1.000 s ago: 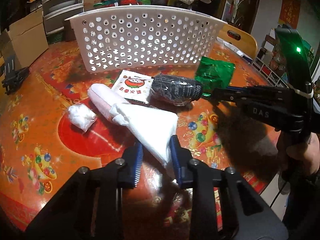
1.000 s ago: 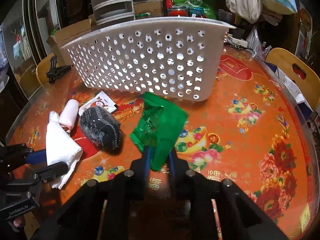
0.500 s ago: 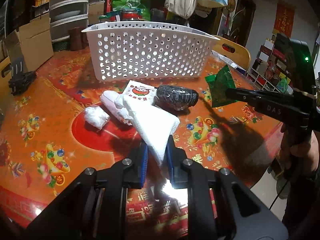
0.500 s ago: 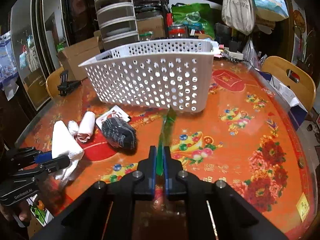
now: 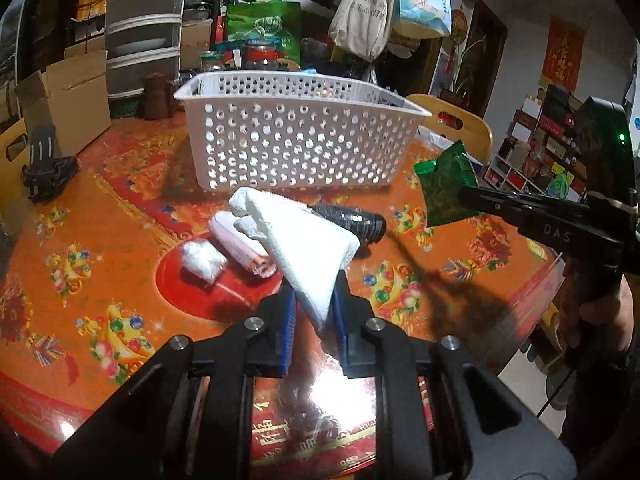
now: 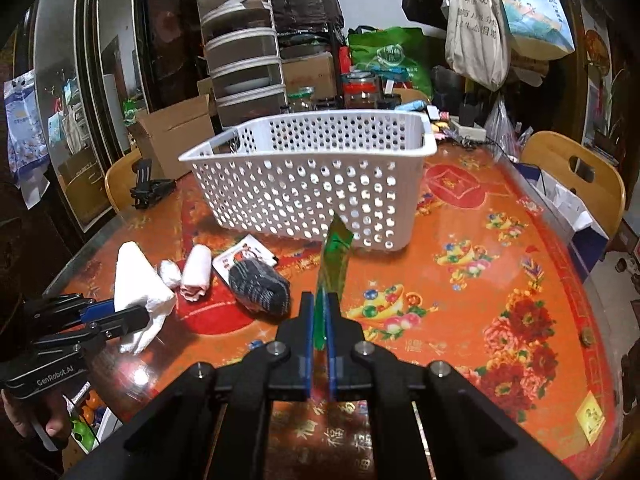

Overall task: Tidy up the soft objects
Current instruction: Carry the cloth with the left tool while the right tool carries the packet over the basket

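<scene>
White folded towel (image 5: 308,248) pinched in left gripper (image 5: 314,312), rising toward twelve o'clock, green packet (image 6: 334,256) edge-on, clamped in right gripper (image 6: 318,320).

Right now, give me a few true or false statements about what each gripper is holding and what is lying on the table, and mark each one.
1. The left gripper is shut on the white folded cloth. True.
2. The right gripper is open and holds nothing. False: it is shut on the green packet, which is lifted off the table.
3. The white basket stands upright on the table. True.
4. The dark rolled sock is in the basket. False: it lies on the table in front of it.
5. The pink roll lies on the table beside the sock. True.
</scene>
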Tool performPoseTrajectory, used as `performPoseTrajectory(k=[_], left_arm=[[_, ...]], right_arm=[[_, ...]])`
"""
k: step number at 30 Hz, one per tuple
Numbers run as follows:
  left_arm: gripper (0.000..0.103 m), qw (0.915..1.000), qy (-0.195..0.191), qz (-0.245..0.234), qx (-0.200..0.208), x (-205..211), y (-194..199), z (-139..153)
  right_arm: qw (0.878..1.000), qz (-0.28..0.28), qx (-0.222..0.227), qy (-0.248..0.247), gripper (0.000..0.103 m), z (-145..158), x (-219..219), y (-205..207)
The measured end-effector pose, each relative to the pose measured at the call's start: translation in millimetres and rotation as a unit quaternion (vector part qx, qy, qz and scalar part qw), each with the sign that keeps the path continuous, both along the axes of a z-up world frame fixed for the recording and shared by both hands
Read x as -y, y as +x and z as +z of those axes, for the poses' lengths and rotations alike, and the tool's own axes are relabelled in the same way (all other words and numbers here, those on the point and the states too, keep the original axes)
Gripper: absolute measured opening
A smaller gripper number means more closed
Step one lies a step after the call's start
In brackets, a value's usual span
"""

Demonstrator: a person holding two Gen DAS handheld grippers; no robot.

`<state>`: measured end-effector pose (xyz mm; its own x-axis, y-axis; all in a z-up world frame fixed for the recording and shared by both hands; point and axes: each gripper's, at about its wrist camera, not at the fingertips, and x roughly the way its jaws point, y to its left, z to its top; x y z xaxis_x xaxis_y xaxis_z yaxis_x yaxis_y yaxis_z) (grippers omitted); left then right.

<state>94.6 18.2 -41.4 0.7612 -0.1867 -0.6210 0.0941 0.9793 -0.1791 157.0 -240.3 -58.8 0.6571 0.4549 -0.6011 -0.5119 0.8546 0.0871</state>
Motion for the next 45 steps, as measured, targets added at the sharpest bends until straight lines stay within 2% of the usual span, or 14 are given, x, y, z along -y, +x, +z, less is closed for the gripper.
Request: performPoseTrajectory(k=[8,17,25,30,35,39,45], left_arm=[[0.015,0.9998,-0.006,0.005,0.019,-9.6,3.3,25.1],[0.015,0.999,0.001,-0.001,0.046,-18.2,23.8,69.3],[0.015,0.9989,0.006,0.001,0.046,-36.7,84.6,120.4],[0.015,0.9997,0.001,0.004,0.026,-44.7,138.0,143.8],[0.015,0.9997,0.002,0.008,-0.025,-45.5,200.4,138.4],[0.015,0.9968,0.01,0.017,-0.077,-40.4,249.3,115.5],[0.015,0.9911,0.023,0.023,-0.129,-32.6,289.0,77.4]], right_arm=[[1.0,0.007,0.03,0.001,0.004,33.5,-4.2,-4.5],[0.998,0.01,0.064,0.002,0.004,74.3,-10.9,3.5],[0.997,0.01,0.082,-0.009,0.004,113.2,-29.1,39.8],[0.997,0.008,0.065,-0.027,0.004,119.0,-48.4,79.9],[0.998,0.003,0.033,-0.053,0.004,104.7,-66.4,121.0],[0.997,-0.001,-0.007,-0.08,0.004,83.6,-79.8,159.4],[0.993,-0.006,-0.054,-0.104,0.004,51.6,-87.5,195.0]])
